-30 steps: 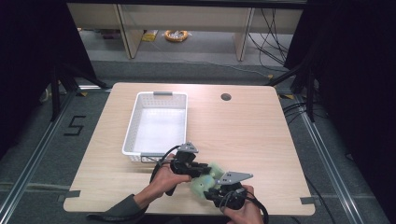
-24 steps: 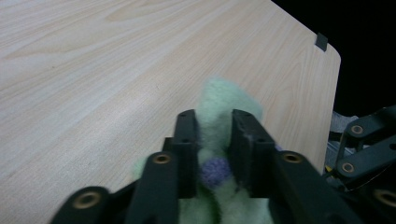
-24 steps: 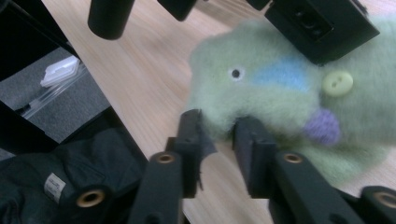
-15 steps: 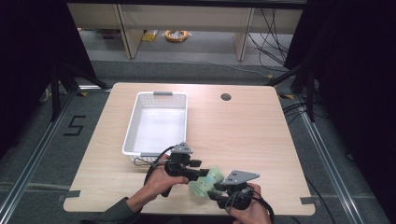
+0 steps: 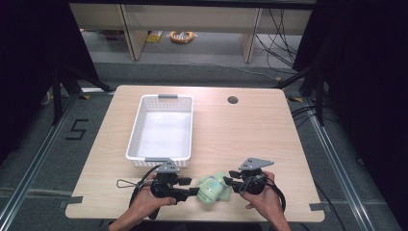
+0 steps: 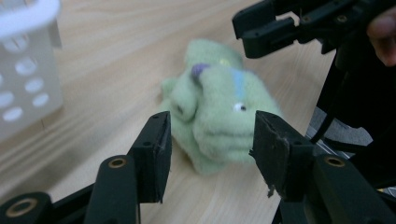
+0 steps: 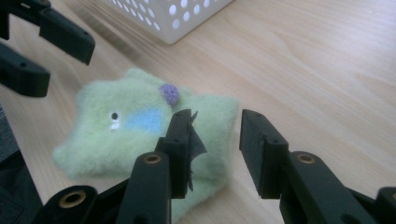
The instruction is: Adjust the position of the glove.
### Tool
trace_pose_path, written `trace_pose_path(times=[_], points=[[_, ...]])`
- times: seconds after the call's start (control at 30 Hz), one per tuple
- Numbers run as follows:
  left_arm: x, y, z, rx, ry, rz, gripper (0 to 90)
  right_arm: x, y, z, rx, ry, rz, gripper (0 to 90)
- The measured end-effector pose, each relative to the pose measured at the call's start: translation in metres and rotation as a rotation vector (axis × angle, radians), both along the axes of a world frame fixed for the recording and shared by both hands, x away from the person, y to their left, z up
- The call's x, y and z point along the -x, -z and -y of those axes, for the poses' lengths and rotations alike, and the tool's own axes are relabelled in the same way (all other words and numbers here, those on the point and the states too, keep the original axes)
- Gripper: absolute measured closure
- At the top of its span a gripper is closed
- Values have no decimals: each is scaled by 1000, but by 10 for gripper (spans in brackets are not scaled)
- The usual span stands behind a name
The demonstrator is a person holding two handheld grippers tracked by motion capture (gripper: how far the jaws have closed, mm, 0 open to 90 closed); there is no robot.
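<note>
A light green plush toy (image 5: 214, 188) with a blue patch and a purple nub lies on the table near its front edge. My left gripper (image 5: 191, 187) is just left of it, pointing right. Its jaws have just been opening and now stand open (image 6: 210, 130), with the toy (image 6: 219, 102) in front of the tips and untouched by the pads. My right gripper (image 5: 229, 178) is at the toy's right, pointing left. Its jaws opened and have just been closing a little. They are open (image 7: 217, 123) over the corner of the toy (image 7: 126, 126), not pressing it.
A white perforated basket (image 5: 136, 134) stands behind the left gripper, mid-left on the table, and shows close by in both gripper views (image 6: 25, 74) (image 7: 187, 18). A cable hole (image 5: 233, 100) sits at the back. The table's front edge is right behind both hands.
Both grippers were close together on the toy; now their jaws are apart and the hands have drawn away from each other, left going left and right going right. The toy rests on the table.
</note>
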State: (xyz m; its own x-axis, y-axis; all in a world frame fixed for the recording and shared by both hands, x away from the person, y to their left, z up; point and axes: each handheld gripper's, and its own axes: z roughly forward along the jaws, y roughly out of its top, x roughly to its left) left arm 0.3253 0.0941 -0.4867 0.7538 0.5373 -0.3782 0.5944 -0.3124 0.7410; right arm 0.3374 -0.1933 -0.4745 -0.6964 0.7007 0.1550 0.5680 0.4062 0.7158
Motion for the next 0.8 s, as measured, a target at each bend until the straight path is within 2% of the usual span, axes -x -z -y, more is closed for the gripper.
trace_pose_path(times=[0.03, 0.07, 0.17, 0.23, 0.27, 0.33, 0.37, 0.4, 0.43, 0.5, 0.53, 0.57, 0.6, 0.63, 0.67, 0.7, 0.73, 0.77, 0.8], points=[[0, 1, 1, -16, 1, 5, 482, -2, 2, -1, 8, -4, 3, 646], [0, 4, 2, -7, 9, -6, 484, -4, 3, -2, 10, -8, 7, 646], [-1, 9, 7, -27, 37, -4, 508, -8, 9, -3, -5, -4, -32, 651], [-2, 13, 9, -26, 41, -1, 586, -9, 13, -2, -21, -11, -51, 716], [-2, 15, 10, -16, 48, -15, 640, -8, 14, -2, -36, -8, -64, 757], [-3, 15, 9, -16, 50, -19, 731, -7, 15, -2, -55, -10, -60, 837], [-3, 15, 9, -5, 48, -15, 762, -6, 14, -1, -68, -21, -83, 848], [-4, 14, 8, -3, 39, -21, 790, -6, 12, 0, -73, -23, -69, 853], [-5, 13, 8, 10, 39, -26, 810, -4, 10, 0, -55, -9, -62, 856], [-5, 10, 7, 13, 28, -16, 823, -2, 8, 1, -92, -15, -62, 858], [-6, 8, 5, 17, 41, -10, 827, 1, 5, 1, -86, 0, -59, 858], [-6, 7, 5, 22, 33, -9, 829, 3, 4, 2, -101, -7, -62, 859], [-8, 4, 3, 31, 33, -8, 830, 5, 3, 2, -93, -3, -53, 859], [-9, 2, 3, 45, 16, -14, 831, 10, 1, 3, -119, -1, -60, 859], [-11, 0, 2, 51, 22, -6, 831, 16, -1, 2, -137, 22, -80, 859], [-13, -2, 1, 50, 34, -2, 832, 19, -3, 3, -132, 19, -56, 859], [-14, -4, 2, 56, 22, 2, 832, 22, -3, 3, -148, 18, -50, 858], [-16, -6, 2, 40, 23, 4, 832, 26, -3, 3, -156, 16, -50, 859], [-18, -6, 2, 52, 35, 1, 832, 33, -4, 1, -174, 41, -73, 858]])
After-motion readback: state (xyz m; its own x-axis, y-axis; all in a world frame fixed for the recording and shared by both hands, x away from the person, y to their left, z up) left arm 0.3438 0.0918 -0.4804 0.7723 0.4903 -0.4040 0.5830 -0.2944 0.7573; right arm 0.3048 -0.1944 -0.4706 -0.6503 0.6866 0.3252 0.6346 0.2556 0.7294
